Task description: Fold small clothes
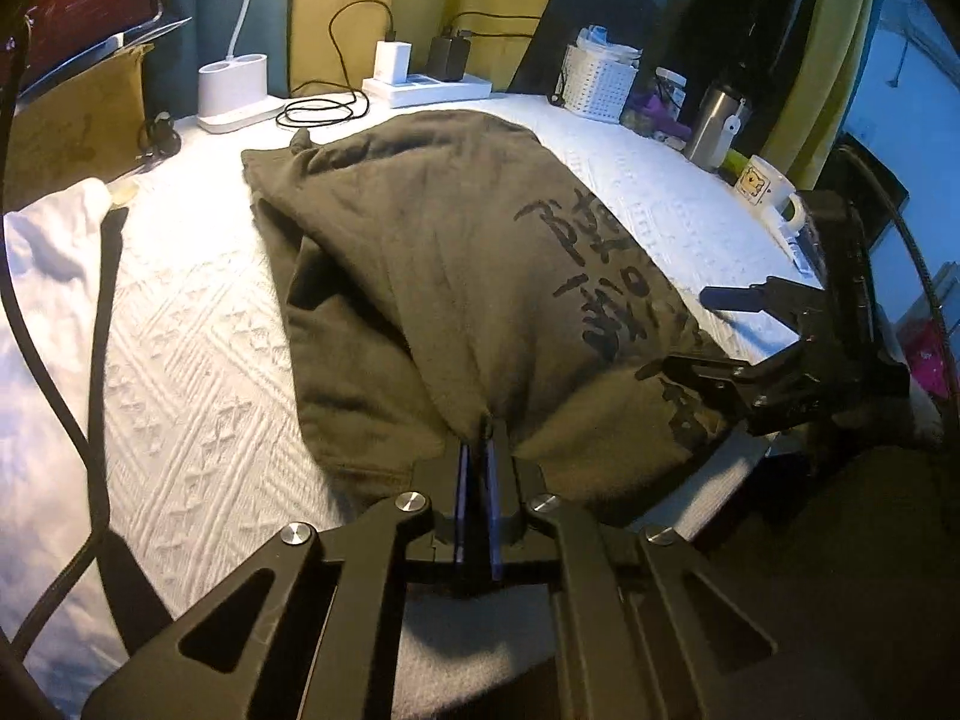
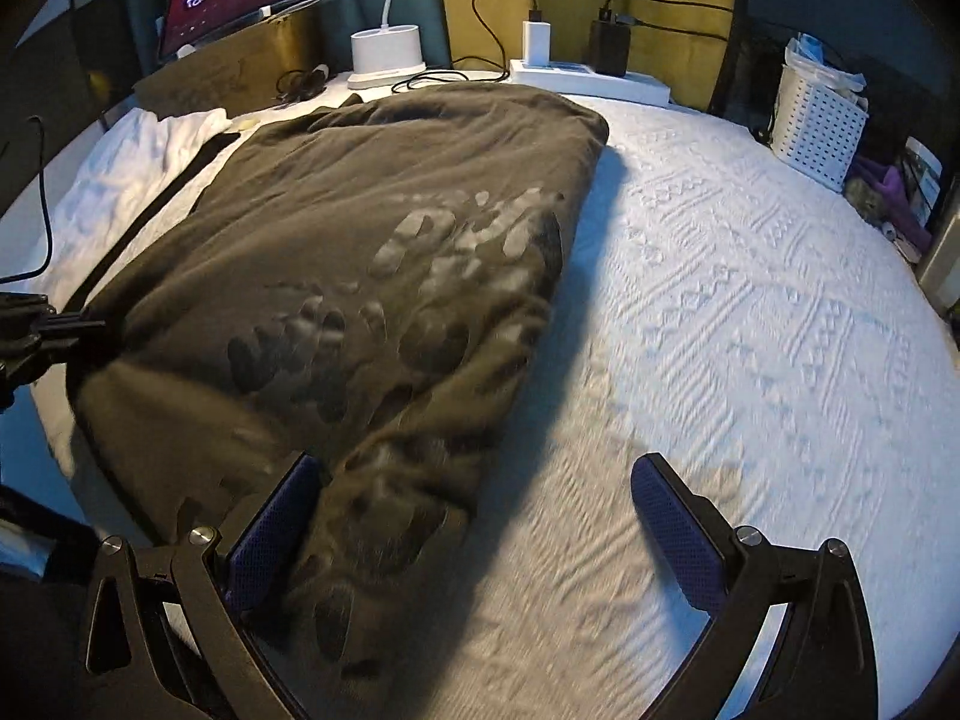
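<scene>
A dark olive garment [image 1: 432, 264] with black printed characters lies folded over on the white textured tablecloth [image 1: 198, 360]. My left gripper [image 1: 487, 432] is shut on the garment's near edge, and the cloth bunches up into its pads. My right gripper [image 1: 705, 333] shows at the right of that view, by the garment's printed side. In the right wrist view the right gripper [image 2: 474, 492] stands open. The garment's near corner [image 2: 384, 528] lies between its fingers, against the left pad [image 2: 270, 534]. The right pad [image 2: 678, 534] is over bare tablecloth [image 2: 750, 300].
At the back stand a white lamp base [image 1: 234, 90], a power strip [image 1: 432, 87] with chargers and cables, a white basket [image 1: 600, 84], a steel tumbler [image 1: 714, 120] and a mug [image 1: 765, 183]. A white cloth [image 1: 48, 276] lies at the left. A tablet [image 2: 234, 0] stands at the back left.
</scene>
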A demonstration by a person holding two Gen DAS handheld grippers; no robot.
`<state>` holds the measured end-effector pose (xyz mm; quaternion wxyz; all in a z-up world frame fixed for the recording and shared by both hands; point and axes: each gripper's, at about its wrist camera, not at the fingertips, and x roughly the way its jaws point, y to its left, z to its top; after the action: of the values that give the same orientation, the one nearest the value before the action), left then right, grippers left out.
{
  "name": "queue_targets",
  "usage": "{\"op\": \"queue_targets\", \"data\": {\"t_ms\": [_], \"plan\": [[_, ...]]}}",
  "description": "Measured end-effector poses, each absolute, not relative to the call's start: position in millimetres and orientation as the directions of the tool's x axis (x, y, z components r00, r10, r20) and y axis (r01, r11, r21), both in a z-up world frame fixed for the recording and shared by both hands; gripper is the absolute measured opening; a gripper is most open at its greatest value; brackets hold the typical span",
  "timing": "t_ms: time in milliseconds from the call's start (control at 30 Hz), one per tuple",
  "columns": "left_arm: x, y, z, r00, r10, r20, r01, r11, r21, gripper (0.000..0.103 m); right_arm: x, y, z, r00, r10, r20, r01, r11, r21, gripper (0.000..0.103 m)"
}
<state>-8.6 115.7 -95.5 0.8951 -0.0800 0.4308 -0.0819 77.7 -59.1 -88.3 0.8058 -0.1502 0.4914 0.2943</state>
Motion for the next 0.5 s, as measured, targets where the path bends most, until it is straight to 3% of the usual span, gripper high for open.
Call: {"op": "queue_targets", "data": {"t_ms": [300, 433, 467, 500], "plan": [[-11.7, 119.3, -101.5, 0.601, -0.210, -0.771, 0.060, 0.974, -0.219, 0.004, 57.7, -70.2, -85.4, 0.336, 0.318, -0.887, -0.628, 0.777, 0.041, 0.103], [-12.2, 119.3, -101.9, 0.595, -0.209, -0.776, 0.067, 0.975, -0.211, 0.004, 56.0, -85.1, -64.8, 0.395, 0.376, -0.838, -0.611, 0.789, 0.066, 0.103], [-12.0, 119.7, -102.4, 0.593, -0.208, -0.778, 0.064, 0.975, -0.212, 0.004, 56.6, -88.2, -60.4, 0.411, 0.386, -0.826, -0.610, 0.790, 0.066, 0.101], [-11.8, 119.9, -103.1, 0.591, -0.209, -0.779, 0.065, 0.975, -0.212, 0.004, 57.5, -89.6, -59.1, 0.421, 0.387, -0.820, -0.609, 0.791, 0.061, 0.092]]}}
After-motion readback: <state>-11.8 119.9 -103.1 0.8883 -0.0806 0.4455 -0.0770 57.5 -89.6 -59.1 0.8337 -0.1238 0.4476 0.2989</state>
